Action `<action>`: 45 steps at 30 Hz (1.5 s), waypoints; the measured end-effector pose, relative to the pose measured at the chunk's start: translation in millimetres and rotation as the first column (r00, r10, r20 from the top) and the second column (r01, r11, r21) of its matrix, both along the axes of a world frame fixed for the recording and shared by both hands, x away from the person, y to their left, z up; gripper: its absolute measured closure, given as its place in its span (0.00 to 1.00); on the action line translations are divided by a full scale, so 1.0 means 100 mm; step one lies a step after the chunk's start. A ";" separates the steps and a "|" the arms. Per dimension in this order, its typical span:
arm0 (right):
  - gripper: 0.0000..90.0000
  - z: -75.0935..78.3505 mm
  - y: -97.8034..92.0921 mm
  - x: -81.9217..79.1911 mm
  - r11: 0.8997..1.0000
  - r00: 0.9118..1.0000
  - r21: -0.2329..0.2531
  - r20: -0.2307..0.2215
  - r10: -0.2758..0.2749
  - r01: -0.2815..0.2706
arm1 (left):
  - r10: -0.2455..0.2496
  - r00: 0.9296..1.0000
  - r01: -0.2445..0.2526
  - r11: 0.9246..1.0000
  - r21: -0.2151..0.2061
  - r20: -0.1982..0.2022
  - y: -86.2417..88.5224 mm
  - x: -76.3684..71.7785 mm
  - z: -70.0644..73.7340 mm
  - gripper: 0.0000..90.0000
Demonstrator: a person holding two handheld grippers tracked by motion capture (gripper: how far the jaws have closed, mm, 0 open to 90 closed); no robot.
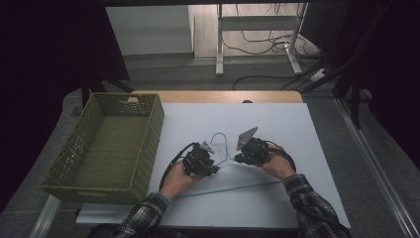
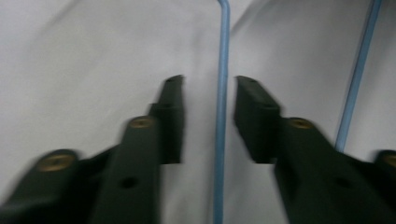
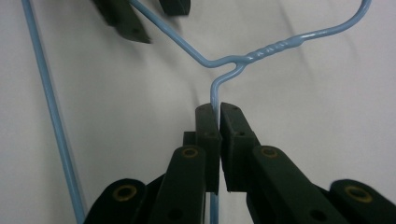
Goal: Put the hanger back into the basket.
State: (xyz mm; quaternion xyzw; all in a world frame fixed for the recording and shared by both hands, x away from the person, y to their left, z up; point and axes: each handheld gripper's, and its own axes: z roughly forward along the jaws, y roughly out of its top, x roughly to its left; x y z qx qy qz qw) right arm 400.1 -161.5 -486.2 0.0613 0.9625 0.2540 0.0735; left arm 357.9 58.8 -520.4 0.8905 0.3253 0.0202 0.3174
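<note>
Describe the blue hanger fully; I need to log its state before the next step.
The blue hanger is thin light-blue wire with a twisted neck and curved hook, lying flat on the white table cover. The right tool is shut on one sloping arm just below the neck. The left tool straddles the other arm, jaws open, not touching. Its long bottom bar runs beside both.
</note>
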 end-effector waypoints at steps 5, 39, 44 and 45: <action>0.95 0.00 -0.01 -0.01 1.000 1.000 -0.001 0.001 -0.011 0.011 | -0.034 0.999 0.034 0.999 -0.015 -0.008 -0.01 -0.01 0.01 0.95; 0.95 0.36 0.26 -0.08 0.765 0.810 0.290 -0.331 -0.484 0.575 | -0.075 0.997 0.077 0.992 -0.096 0.024 0.02 -0.23 0.35 0.70; 0.95 0.50 0.21 -0.17 0.747 0.815 0.337 -0.332 -0.475 0.573 | -0.074 0.997 0.071 0.984 -0.166 -0.015 0.09 -0.23 0.52 0.55; 0.95 0.51 0.21 -0.19 0.750 0.820 0.343 -0.326 -0.470 0.566 | -0.072 0.997 0.068 0.983 -0.168 -0.017 0.09 -0.22 0.55 0.55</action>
